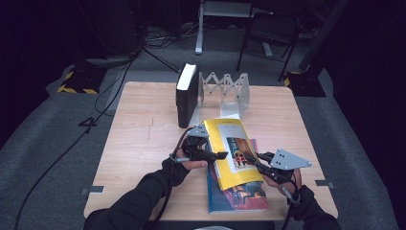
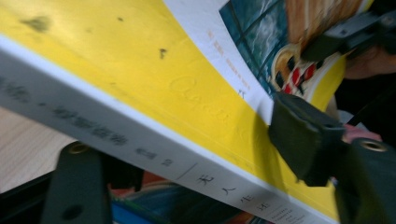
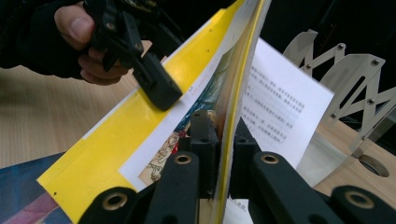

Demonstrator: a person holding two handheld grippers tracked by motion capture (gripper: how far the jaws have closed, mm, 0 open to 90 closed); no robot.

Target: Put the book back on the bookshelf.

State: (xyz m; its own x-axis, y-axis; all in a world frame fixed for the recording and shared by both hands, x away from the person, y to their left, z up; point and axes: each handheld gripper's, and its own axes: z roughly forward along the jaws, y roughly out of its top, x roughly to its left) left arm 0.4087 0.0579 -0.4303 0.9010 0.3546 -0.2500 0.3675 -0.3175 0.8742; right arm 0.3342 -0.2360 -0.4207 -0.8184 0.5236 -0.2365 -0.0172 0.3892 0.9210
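Left gripper (image 1: 218,155) sits at the spine edge of the yellow book (image 1: 232,152), fingers (image 2: 303,137) partly closed: one pad lies on the cover, the other under the spine, firm clamp not confirmed. Book is raised and tilted above a blue book (image 1: 238,195) lying flat near the desk's front edge, right of centre. Right gripper (image 1: 253,160) has its fingers (image 3: 203,135) shut on the front cover's free edge, cover peeling away from the pages. Judgement: to lift well, seat the left pads fully on the spine before raising, else the cover alone takes the load and may crease. Black book (image 1: 186,96) stands in the metal expanding rack (image 1: 225,91) at the desk's (image 1: 143,143) back edge; open slots to its right. Left half of desk is free for swinging.
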